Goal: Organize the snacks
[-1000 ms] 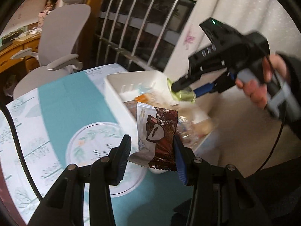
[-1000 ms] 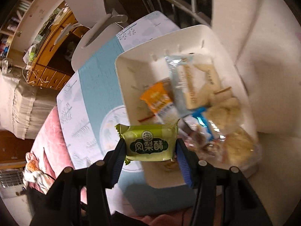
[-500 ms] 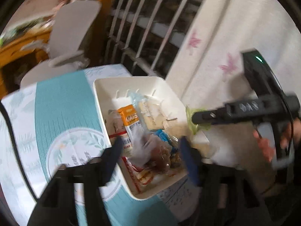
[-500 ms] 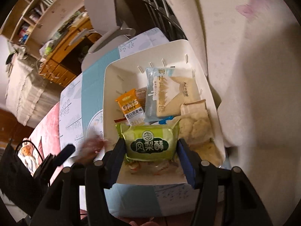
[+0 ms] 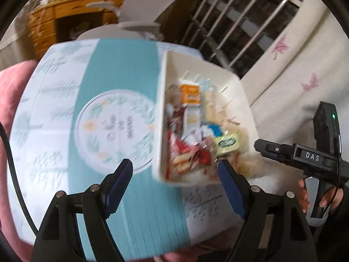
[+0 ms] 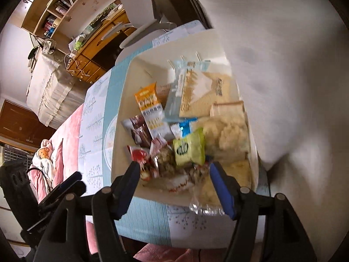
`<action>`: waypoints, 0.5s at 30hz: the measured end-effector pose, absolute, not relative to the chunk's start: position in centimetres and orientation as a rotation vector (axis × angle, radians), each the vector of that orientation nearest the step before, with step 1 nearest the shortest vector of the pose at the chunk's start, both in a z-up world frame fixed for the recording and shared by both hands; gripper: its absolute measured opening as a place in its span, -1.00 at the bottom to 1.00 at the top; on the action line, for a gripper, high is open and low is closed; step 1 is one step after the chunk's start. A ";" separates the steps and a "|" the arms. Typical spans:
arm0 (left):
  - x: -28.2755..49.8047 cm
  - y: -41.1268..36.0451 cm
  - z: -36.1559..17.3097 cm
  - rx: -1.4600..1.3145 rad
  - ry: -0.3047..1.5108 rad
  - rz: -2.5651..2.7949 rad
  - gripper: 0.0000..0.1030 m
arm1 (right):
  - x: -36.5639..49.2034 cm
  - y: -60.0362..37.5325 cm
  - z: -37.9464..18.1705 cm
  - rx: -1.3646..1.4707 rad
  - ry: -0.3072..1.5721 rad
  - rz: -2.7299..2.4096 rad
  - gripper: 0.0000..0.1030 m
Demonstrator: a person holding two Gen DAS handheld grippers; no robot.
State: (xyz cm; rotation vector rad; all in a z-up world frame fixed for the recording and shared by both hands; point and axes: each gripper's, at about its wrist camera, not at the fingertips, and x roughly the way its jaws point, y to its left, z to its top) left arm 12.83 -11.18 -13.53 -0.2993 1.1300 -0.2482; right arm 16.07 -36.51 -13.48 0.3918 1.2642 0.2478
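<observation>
Both tongs have just been opening and now stand spread with nothing between them. The left gripper [image 5: 174, 187] has let go its brown packet [image 6: 139, 131], the right gripper [image 6: 173, 184] its green pastry packet [image 6: 189, 147]. Both packets lie in the white bin [image 6: 130, 76] at the table's [image 5: 122, 65] far right corner, the green one, seemingly, atop the heap. By my reckoning, two more snacks are sorted.

Both wrist cameras look steeply down, sharing the snack bin [image 5: 202, 69].
</observation>
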 end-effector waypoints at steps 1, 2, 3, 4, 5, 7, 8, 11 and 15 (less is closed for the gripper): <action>12.4 -10.8 -13.5 -0.306 1.145 -0.240 0.54 | 15.6 -36.3 -13.6 0.378 1.262 0.239 0.30; 12.0 -10.5 -13.5 -0.310 1.157 -0.234 0.54 | 15.1 -36.0 -13.6 0.360 1.259 0.230 0.32; 11.3 -9.9 -13.3 -0.309 1.172 -0.225 0.54 | 14.6 -35.6 -13.6 0.342 1.254 0.223 0.33; 10.9 -9.5 -13.1 -0.302 1.178 -0.216 0.54 | 14.1 -35.1 -13.4 0.324 1.247 0.220 0.33; 10.2 -8.9 -12.7 -0.290 1.186 -0.201 0.54 | 13.9 -34.9 -13.4 0.310 1.247 0.223 0.33; 9.6 -7.9 -12.0 -0.282 1.194 -0.178 0.54 | 13.1 -33.5 -13.0 0.277 1.248 0.236 0.33; 9.2 -7.3 -11.7 -0.285 1.198 -0.163 0.54 | 12.7 -33.0 -12.8 0.268 1.249 0.245 0.34; 8.1 -5.1 -10.6 -0.288 1.223 -0.104 0.54 | 11.0 -30.8 -11.7 0.241 1.241 0.269 0.44; 6.4 -3.1 -8.5 -0.204 1.225 -0.049 0.55 | 9.1 -27.2 -9.5 0.188 1.237 0.300 0.52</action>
